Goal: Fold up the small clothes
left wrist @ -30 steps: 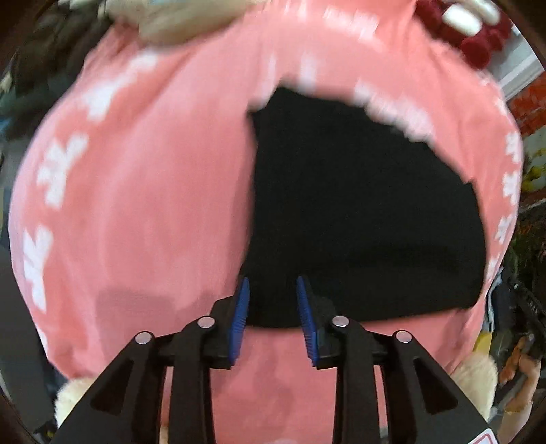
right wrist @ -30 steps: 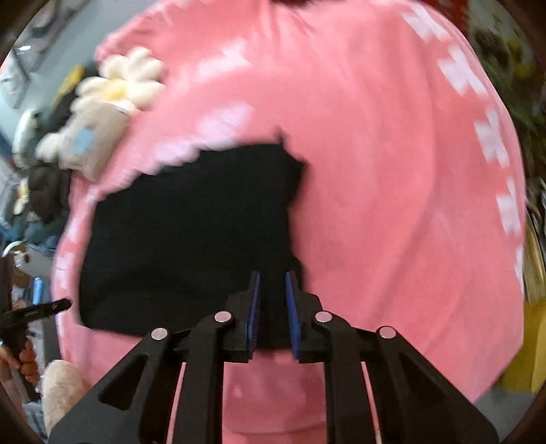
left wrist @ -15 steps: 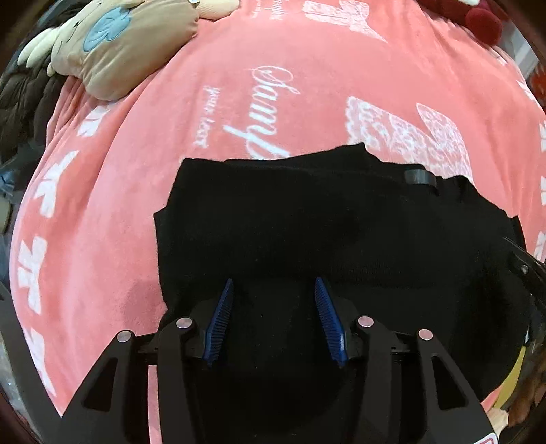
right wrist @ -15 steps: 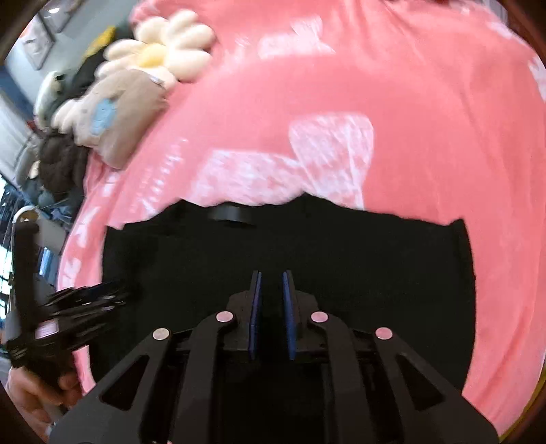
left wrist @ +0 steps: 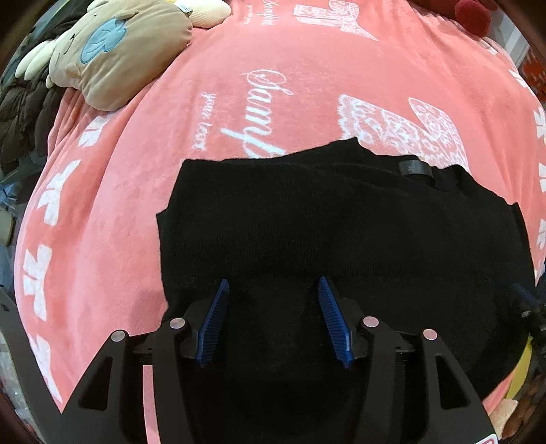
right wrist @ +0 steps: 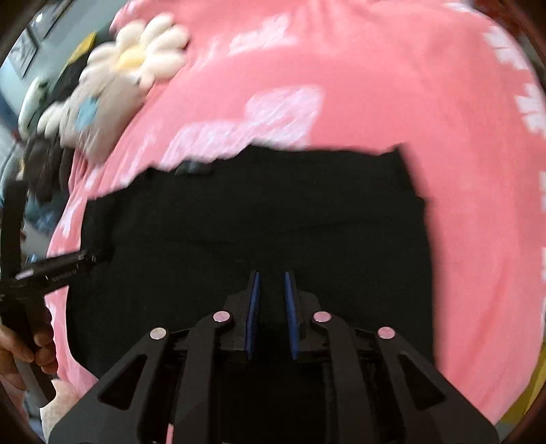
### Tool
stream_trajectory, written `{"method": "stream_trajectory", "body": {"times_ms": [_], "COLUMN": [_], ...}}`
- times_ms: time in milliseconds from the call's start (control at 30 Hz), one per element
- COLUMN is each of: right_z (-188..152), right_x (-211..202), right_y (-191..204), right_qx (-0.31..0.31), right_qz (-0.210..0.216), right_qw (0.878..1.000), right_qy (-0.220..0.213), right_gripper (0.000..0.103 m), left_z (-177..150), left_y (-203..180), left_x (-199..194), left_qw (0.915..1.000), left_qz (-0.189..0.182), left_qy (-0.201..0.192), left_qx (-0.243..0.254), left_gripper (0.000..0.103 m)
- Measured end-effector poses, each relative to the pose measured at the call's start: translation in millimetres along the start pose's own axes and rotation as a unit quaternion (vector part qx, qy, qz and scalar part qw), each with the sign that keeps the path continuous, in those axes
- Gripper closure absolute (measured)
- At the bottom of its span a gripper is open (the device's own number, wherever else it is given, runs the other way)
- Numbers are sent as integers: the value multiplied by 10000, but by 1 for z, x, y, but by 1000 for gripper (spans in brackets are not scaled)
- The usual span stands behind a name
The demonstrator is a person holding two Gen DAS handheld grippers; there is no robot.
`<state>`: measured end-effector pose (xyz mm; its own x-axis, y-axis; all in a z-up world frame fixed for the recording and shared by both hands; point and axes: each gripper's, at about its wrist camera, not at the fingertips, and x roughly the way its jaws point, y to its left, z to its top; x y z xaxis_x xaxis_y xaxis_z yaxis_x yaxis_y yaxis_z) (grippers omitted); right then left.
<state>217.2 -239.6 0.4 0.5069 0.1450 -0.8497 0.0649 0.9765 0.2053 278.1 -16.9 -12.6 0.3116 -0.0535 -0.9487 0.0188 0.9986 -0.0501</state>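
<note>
Where the black garment ends, blanket script reads "your heart".

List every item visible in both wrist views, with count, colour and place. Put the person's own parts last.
black garment: one, black, spread flat on the blanket, a small black loop at its far edge
blanket: one, pink with white lettering and patterns, under the garment
plush cushion: one, tan with a blue patch, at the far left of the blanket
flower plush: one, cream petals with a yellow centre, beside the cushion
dark clothing: a pile, dark brown, off the blanket's left edge
red plush item: one, red, far right edge, mostly cut off
left gripper: one, black with blue pads, open above the garment
right gripper: one, black with blue pads, narrow gap between the pads
left hand: one, gripping the handle
</note>
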Motion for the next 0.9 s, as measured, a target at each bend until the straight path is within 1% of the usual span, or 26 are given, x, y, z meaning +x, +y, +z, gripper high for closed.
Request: {"method": "stream_trajectory", "body": {"times_ms": [67, 100, 133, 167, 200, 233, 300, 367, 400, 433, 467, 533, 567, 600, 633, 667, 700, 767, 800, 867, 900], "right_z": [-12, -20, -25, -27, -26, -26, -31, -38, -45, -47, -46, -47, -50, -53, -56, -60, -63, -68, -71, -77, -79], "right_x": [6, 16, 18, 11, 0, -13, -25, -11, -1, -1, -5, -25, -32, -38, -42, -44, -42, -34, -31, -21, -17], "right_y": [-18, -28, -35, -38, -38, -35, -34, -43, -49, -56, -53, -51, -51, -52, -55, -58, -61, -69, -73, -80, -82], "right_qx": [110, 102, 150, 270, 285, 222, 189, 172, 179, 263, 327, 338, 334, 326, 310, 294, 292, 425, 557, 876, 980], "right_qz": [-114, -221, -139, -58, -105, -154, -218, -323, -395, -306, -274, -280, -301, -334, -383, -421, -461, -376, -254, 68, 148], "right_qw": [9997, 9988, 9988, 9988, 9989, 9994, 9996, 9989, 9980, 9982, 9983, 9989, 9989, 9989, 9988, 9987, 9985, 9981, 9976, 9952, 9940], "right_qy": [209, 418, 455, 406, 362, 203, 76, 291, 470, 443, 391, 182, 104, 47, 35, 28, 51, 258, 328, 429, 473], "right_gripper": [87, 90, 92, 92, 90, 87, 86, 86, 87, 88, 87, 85, 82, 70, 52, 48, 47, 46, 46, 43, 41], "left_z": [-7, -10, -12, -16, -21, -24, -31, -39, -43, -47, -52, -63, -68, -76, -82, -89, -97, -109, -116, -125, -129], "left_y": [-1, -3, -3, -5, -6, -7, -8, -12, -13, -15, -16, -11, -6, 3, 12, 22, 33, 48, 55, 64, 69], "left_x": [-7, -9, -11, -13, -16, -17, -22, -27, -29, -30, -32, -38, -41, -44, -46, -47, -48, -46, -45, -42, -38], "left_qw": [10000, 10000, 10000, 10000, 10000, 9999, 9999, 9999, 9999, 9999, 9998, 9996, 9990, 9975, 9957, 9931, 9898, 9874, 9865, 9839, 9817], "left_qz": [-19, 6, 27, 23, 11, -7, -21, -95, -95, -112, -153, -282, -427, -617, -739, -865, -976, -932, -871, -889, -936], "left_qy": [-3, -6, -5, -1, 23, 30, 44, 53, 61, 69, 93, 91, 68, 27, -6, -34, -46, -37, -53, -88, -58], "left_qx": [16, 39, 62, 76, 84, 98, 98, 104, 107, 101, 90, -14, -124, -348, -564, -791, -1034, -1277, -1385, -1547, -1659], "left_gripper": [50, 50, 50, 50, 50, 50, 50, 50, 50, 50, 50, 50, 49, 44, 40, 40, 40, 39, 39, 37, 32]}}
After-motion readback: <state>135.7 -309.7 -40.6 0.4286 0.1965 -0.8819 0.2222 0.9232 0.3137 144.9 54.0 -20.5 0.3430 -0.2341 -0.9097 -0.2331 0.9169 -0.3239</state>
